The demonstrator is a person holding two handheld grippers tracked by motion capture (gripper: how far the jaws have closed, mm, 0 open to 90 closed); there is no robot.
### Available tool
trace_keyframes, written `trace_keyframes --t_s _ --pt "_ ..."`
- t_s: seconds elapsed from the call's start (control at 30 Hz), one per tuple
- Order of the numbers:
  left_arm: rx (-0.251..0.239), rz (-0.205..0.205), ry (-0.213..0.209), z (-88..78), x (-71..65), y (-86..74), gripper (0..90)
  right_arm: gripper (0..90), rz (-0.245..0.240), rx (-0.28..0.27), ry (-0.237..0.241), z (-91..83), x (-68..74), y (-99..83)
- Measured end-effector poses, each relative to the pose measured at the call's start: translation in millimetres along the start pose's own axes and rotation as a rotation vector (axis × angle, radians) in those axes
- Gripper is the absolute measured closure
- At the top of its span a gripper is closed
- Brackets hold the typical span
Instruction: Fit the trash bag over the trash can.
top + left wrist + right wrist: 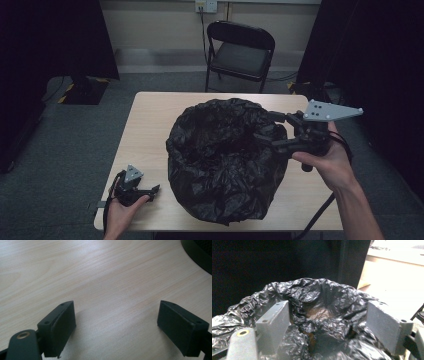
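Note:
A crumpled black plastic bag (225, 155) stands in the middle of the wooden table (145, 125), its mouth open upward. My right gripper (270, 127) reaches in from the right at the bag's right rim. In the right gripper view its jaws stand wide apart, the right gripper (328, 306) open, with the bag's wrinkled rim (322, 292) lying between and below them, not pinched. My left gripper (154, 190) rests low at the table's front left corner, apart from the bag. In its own view the left gripper (116, 306) is open over bare wood, with nothing between the jaws.
A black folding chair (240, 52) stands behind the table against the wall. Dark curtains hang at both sides of the room. A dark curved edge (200, 252) of the bag shows at the top right of the left gripper view. Grey carpet surrounds the table.

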State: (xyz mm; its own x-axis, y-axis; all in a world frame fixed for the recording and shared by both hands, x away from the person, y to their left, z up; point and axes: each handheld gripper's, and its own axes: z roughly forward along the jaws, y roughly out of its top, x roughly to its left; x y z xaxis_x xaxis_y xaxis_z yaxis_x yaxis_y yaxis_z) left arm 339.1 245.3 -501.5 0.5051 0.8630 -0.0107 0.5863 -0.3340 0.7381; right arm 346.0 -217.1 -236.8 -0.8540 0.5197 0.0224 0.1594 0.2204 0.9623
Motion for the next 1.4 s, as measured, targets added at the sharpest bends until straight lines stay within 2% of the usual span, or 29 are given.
trace_keyframes --t_s 0.17,0.37,0.57,0.63,0.93,1.0,1.07,1.2,1.4 --pt "0.0 -0.003 0.003 -0.2 -0.4 -0.1 14.7 20.0 0.019 -0.022 -0.013 -9.7 -2.4 -8.0" --pt "0.001 -0.006 0.005 -0.4 -0.8 -0.2 14.7 19.8 0.009 -0.029 -0.062 -22.9 -4.7 -20.3" --pt "0.001 -0.007 0.007 -0.5 -1.0 -0.3 14.7 18.4 0.028 -0.033 -0.103 -32.4 -9.0 -33.9" --pt "0.001 -0.007 0.007 -0.6 -1.1 -0.3 14.7 17.3 0.036 -0.029 -0.137 -34.8 -10.2 -39.1" --pt "0.001 -0.017 0.018 -1.0 -2.7 -0.7 14.7 13.7 0.099 -0.051 -0.231 -45.7 -17.0 -69.0" --pt "0.0 -0.02 0.019 -1.1 -3.0 -0.8 14.7 13.6 0.108 -0.059 -0.28 -47.1 -17.9 -73.7" --pt "0.001 -0.021 0.02 -1.2 -3.6 -0.9 14.7 13.6 0.107 -0.049 -0.312 -48.9 -18.8 -78.0" --pt "0.0 -0.02 0.02 -1.4 -4.3 -1.2 14.7 13.3 0.119 -0.043 -0.347 -53.2 -19.6 -89.0" --pt "0.0 -0.022 0.022 -2.1 -5.7 -1.8 14.8 13.0 0.129 0.008 -0.404 -51.9 -23.2 -116.0"
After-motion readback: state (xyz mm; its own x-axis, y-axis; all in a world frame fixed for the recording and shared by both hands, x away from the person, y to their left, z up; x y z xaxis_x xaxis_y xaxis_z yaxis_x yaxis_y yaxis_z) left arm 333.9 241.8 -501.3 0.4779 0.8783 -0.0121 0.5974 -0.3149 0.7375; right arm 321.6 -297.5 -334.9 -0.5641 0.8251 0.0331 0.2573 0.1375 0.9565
